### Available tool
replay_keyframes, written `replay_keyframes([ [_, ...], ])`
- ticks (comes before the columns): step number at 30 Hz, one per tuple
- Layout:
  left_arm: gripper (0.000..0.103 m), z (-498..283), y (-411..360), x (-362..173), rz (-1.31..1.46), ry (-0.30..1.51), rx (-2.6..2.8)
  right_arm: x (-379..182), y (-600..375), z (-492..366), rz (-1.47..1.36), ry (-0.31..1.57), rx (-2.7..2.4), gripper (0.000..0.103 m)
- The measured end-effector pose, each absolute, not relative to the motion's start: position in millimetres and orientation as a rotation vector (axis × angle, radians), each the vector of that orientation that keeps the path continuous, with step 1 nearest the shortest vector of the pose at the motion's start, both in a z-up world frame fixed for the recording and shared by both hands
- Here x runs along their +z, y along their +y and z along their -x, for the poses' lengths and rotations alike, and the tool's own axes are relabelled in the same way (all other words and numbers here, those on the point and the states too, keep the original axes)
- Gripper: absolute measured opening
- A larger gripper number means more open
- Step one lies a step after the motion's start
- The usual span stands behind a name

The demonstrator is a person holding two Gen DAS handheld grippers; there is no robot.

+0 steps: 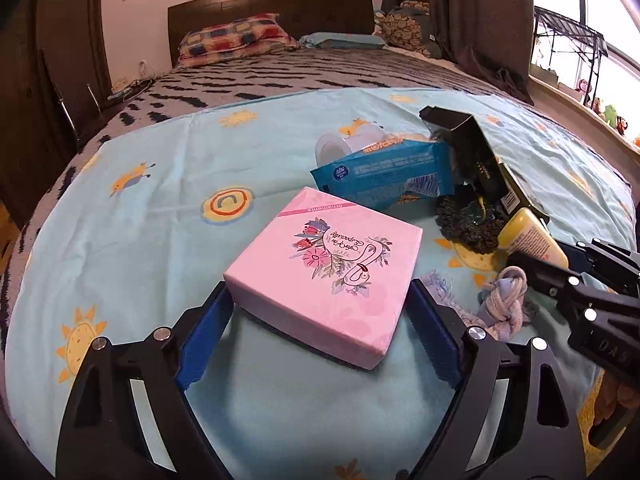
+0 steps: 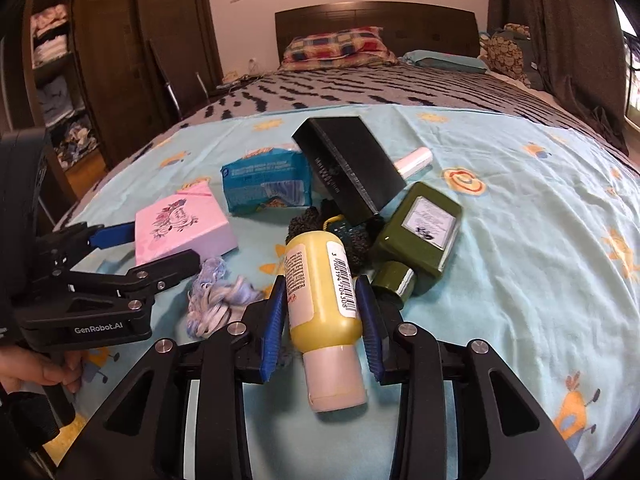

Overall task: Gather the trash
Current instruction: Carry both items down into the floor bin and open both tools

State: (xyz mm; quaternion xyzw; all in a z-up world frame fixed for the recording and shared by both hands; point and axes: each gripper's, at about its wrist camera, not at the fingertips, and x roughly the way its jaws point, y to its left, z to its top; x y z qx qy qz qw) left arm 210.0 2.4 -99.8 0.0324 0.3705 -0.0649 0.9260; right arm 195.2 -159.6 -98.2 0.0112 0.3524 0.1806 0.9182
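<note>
2 bottles (image 2: 324, 308), 2 boxes (image 1: 324, 276)

A pink box (image 1: 324, 272) printed with flowers and a flamingo lies on a pale blue sheet (image 1: 160, 184) patterned with orange suns. The bottle (image 2: 320, 292) is yellow, the flask (image 2: 420, 236) olive green, the carton (image 2: 348, 168) black, the packet (image 2: 268, 182) blue.

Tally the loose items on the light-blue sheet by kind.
Boxes: 2 — pink box, black box
Bottles: 2 — yellow bottle, green bottle
Blue packet: 1
White tube: 1
Clear cup: 1
Dark scrunchie: 1
Blue-white rope: 1
Total: 9
</note>
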Motion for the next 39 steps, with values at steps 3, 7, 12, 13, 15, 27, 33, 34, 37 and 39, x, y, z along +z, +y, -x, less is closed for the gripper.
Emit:
replay_keyframes([
  [3,0.083,-194.8,4.5,-92.7,-0.052,0.738,-0.130,-91.2,-169.6,-186.8,-0.038,0.705,0.365,0.035],
  [7,0.083,-163.9,2.0,-80.9,-0.060,0.700,-0.137,-83.6,-182.4,-167.2,-0.039,0.679,0.364,0.034],
  [12,0.083,-121.0,-5.1,-71.9,-0.065,0.671,-0.168,-77.6,-191.4,-128.1,-0.016,0.654,0.384,0.033],
  [13,0.083,-114.1,-6.2,-71.2,-0.068,0.667,-0.174,-76.6,-192.8,-122.7,-0.012,0.652,0.386,0.033],
  [15,0.083,-92.2,-12.1,-70.7,-0.077,0.656,-0.185,-75.0,-195.1,-108.8,-0.006,0.650,0.393,0.033],
  [27,0.083,-11.6,-29.0,-100.1,-0.031,0.711,-0.245,-97.7,-204.5,-44.5,-0.013,0.725,0.424,0.033],
  [33,0.083,7.6,-32.4,-132.4,-0.008,0.820,-0.278,-135.5,-206.9,-26.1,-0.063,0.852,0.431,0.033],
  [34,0.083,9.5,-33.7,-140.9,-0.003,0.849,-0.283,-141.8,-206.6,-23.7,-0.070,0.873,0.432,0.033],
  [37,0.083,10.5,-35.0,-158.8,0.013,0.910,-0.293,-164.5,-208.0,-18.3,-0.109,0.952,0.435,0.033],
  [39,0.083,10.7,-38.8,-173.2,0.027,0.963,-0.310,-178.9,-208.2,-15.8,-0.128,1.000,0.428,0.033],
])
